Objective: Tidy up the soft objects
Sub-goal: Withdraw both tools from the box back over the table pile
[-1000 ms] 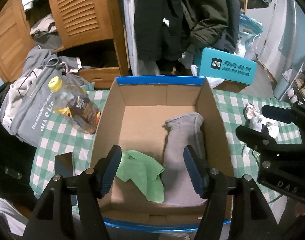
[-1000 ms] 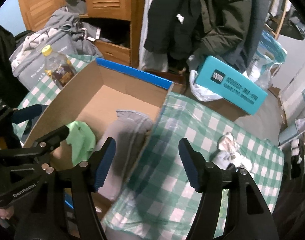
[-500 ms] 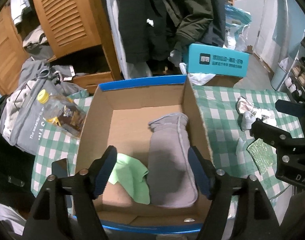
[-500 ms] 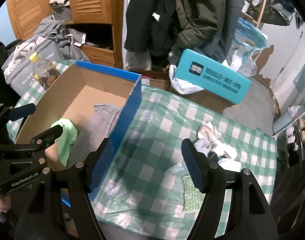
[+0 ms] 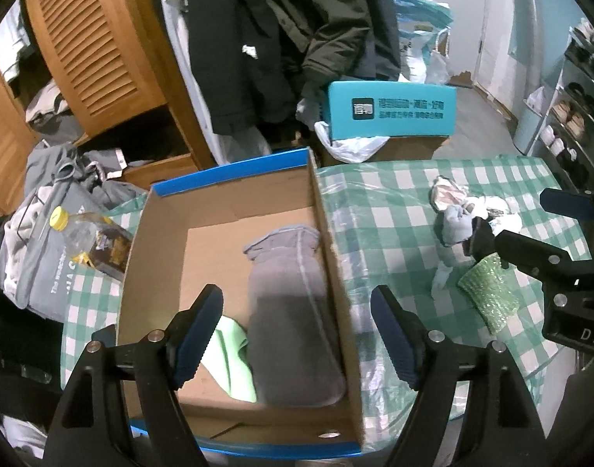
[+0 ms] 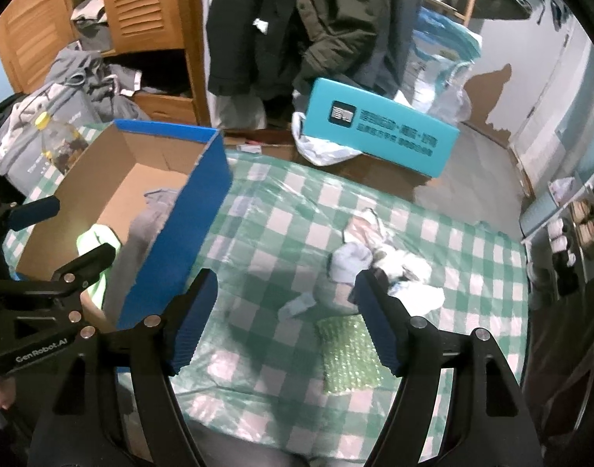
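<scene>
A blue-edged cardboard box (image 5: 328, 233) (image 6: 191, 210) holds a grey cloth (image 5: 289, 303) and a light green cloth (image 5: 230, 346). On the checked tablecloth (image 6: 281, 225) to its right lie a heap of small pale socks and cloths (image 6: 378, 257) (image 5: 464, 214) and a green bubble-wrap piece (image 6: 347, 354) (image 5: 487, 292). My left gripper (image 5: 297, 334) is open and empty above the box's near right wall. My right gripper (image 6: 285, 323) is open and empty above the cloth, just short of the heap.
A bottle with a yellow cap (image 5: 90, 241) lies left of the box beside a grey bag (image 5: 44, 249). A teal carton (image 5: 390, 109) sits beyond the table. Coats (image 5: 277, 39) and a wooden wardrobe (image 5: 90, 50) stand behind.
Both grippers have moved right and back from the box. The sock heap and bubble wrap have come into the right wrist view. Both stay open.
</scene>
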Demonstrator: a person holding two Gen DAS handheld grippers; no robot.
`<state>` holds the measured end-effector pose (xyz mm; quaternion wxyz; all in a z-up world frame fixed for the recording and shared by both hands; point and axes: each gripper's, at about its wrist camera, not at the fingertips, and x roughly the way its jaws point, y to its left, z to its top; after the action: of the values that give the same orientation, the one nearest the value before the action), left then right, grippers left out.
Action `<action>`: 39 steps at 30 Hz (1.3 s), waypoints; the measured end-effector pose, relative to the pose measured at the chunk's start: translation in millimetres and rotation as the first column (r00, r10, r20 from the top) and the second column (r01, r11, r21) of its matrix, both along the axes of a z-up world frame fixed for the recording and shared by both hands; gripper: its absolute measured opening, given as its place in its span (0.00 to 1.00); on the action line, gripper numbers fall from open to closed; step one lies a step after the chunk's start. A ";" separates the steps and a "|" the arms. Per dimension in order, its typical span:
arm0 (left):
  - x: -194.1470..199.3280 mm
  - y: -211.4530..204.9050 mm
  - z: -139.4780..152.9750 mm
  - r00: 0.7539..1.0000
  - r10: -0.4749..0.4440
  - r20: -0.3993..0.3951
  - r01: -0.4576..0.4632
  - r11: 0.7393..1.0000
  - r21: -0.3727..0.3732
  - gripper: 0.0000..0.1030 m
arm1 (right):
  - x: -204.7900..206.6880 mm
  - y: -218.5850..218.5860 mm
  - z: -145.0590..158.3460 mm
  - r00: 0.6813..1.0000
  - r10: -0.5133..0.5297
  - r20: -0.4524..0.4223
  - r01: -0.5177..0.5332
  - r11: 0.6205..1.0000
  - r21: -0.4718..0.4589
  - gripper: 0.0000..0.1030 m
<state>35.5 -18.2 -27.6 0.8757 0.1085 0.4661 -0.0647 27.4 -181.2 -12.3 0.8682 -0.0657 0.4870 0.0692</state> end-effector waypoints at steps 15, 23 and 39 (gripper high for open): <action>-2.1 -47.2 -10.5 0.997 -0.063 -0.042 0.064 0.998 0.018 0.78 | -11.1 -57.4 -16.0 0.995 -0.091 -0.031 0.092 0.996 0.015 0.71; 3.2 -76.8 -29.1 0.989 -0.101 -0.104 0.103 0.995 0.016 0.78 | -11.6 -86.8 -38.9 0.986 -0.143 -0.080 0.144 0.990 0.007 0.71; 11.6 -116.3 -74.1 0.968 -0.163 -0.193 0.179 0.982 0.067 0.78 | -11.9 -113.8 -85.1 0.969 -0.172 -0.176 0.178 0.984 0.018 0.71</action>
<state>47.0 -134.5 -101.7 0.8139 0.1786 0.5373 -0.1303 15.5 -295.0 -97.4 0.8261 -0.0014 0.5635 0.0062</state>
